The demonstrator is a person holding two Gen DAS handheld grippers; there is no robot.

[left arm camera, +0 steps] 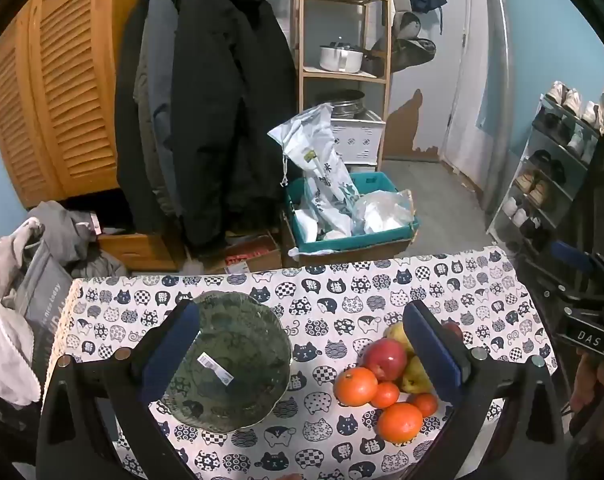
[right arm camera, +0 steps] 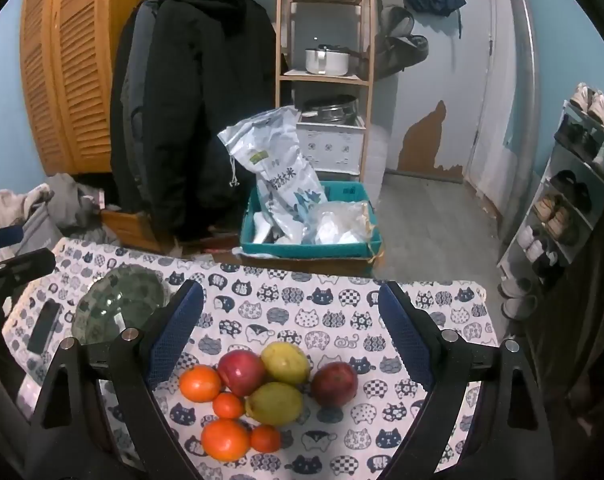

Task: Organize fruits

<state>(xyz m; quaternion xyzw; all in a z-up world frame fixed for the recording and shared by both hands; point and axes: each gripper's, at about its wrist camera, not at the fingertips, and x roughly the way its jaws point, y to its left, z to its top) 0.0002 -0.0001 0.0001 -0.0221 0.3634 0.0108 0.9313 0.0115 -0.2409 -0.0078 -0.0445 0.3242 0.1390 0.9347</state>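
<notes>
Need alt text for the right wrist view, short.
Open right gripper hovers over a fruit pile on a cat-print tablecloth: oranges, red apples, yellow-green fruits. An empty glass bowl sits left.

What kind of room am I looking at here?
Probably a home entryway or storage corner. Dark coats hang on a rail, a shoe rack stands by the wall, and a wooden shelf holds pots, behind a small table with fruit.

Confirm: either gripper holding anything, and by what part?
Nothing held. Left gripper and right gripper both hover with jaws open above the fruit pile.
</notes>
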